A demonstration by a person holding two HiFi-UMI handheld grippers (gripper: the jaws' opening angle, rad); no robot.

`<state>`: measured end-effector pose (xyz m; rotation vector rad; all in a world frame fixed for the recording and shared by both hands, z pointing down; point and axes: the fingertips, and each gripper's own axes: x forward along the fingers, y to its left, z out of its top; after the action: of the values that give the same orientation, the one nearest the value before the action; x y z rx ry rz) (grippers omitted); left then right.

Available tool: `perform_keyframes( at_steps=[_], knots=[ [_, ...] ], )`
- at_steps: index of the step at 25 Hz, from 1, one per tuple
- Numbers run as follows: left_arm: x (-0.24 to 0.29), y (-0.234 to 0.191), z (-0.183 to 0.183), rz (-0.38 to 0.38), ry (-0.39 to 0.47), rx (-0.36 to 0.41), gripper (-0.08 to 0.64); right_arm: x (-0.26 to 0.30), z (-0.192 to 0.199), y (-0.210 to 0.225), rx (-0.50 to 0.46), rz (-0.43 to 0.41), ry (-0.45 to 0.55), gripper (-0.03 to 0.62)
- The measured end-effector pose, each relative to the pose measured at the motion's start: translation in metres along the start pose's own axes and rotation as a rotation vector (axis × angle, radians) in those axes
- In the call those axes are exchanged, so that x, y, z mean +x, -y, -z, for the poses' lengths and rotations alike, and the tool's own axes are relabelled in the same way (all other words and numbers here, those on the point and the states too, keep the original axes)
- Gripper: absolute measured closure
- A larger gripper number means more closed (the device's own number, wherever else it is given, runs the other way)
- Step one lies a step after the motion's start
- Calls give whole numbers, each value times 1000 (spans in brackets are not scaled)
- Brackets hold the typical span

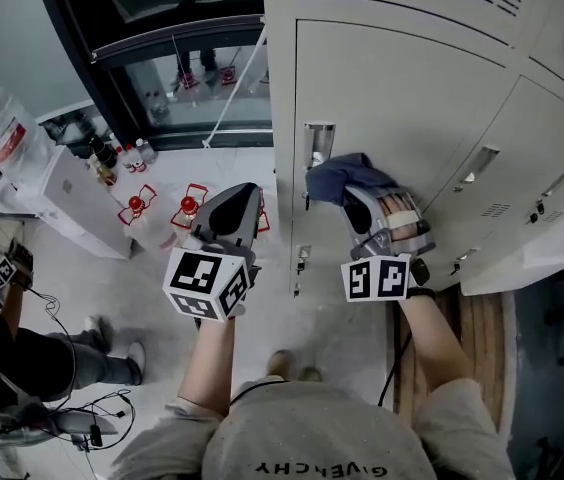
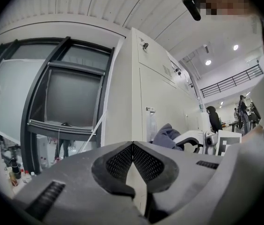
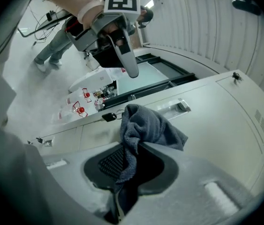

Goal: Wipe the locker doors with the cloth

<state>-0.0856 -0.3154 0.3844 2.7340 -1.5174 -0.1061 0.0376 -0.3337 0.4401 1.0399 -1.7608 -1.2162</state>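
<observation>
Left forearm [image 1: 210,353] and right forearm [image 1: 432,343] both reach toward 12 in the head view. Left tongs [image 2: 132,146] are pinched tight together with nothing in them, tilted toward maybe 1 o'clock. Right tongs [image 3: 131,149] lean toward 11, clamped on the cloth [image 3: 148,125].

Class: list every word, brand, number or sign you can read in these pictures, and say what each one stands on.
"GIVENCHY": on the person's grey shirt, upside down in the head view.
Red label on the plastic bag: too blurred to read.
Marker cubes of the left gripper and right gripper: square patterns, no letters.
Locker doors: no print that can be read.
</observation>
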Motion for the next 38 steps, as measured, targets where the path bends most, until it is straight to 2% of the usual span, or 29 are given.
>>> perform_keyframes(
  at_steps=[11,20,29,34,38],
  knots=[
    [-4,-9,26,-12,-41,-32,561,6,10,-34,105,-35,-30,534],
    [-6,-15,48,-27,-72,-53,561,15,20,-82,91,-128,-69,534],
    [-8,-18,71,-30,-98,-69,561,21,27,-114,105,-183,-73,534],
    [-5,-12,72,-11,-82,-69,561,17,23,-106,153,-191,-22,532],
    [0,-5,66,6,-65,-66,561,4,18,-79,148,-152,13,532]
  ],
)
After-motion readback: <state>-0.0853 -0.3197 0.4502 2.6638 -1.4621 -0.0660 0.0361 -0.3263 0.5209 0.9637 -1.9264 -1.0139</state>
